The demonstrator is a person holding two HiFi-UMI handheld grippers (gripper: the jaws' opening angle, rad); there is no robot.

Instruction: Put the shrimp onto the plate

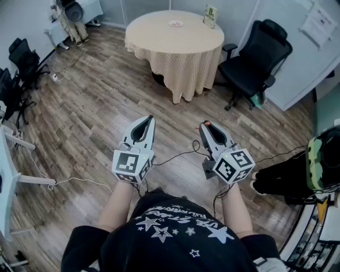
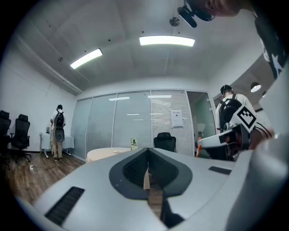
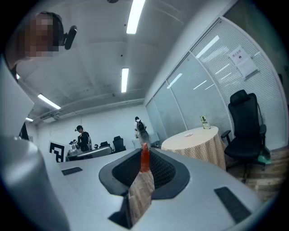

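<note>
Head view: nearest, the person holds both grippers low over the wood floor. The left gripper has its jaws pressed together with nothing between them. The right gripper pinches the small red-orange shrimp at its jaw tips, and the piece pokes out past them. Well beyond, a round table under a checked cloth carries the plate and a small sign. A black office chair stands just beside the table, on its right.
</note>
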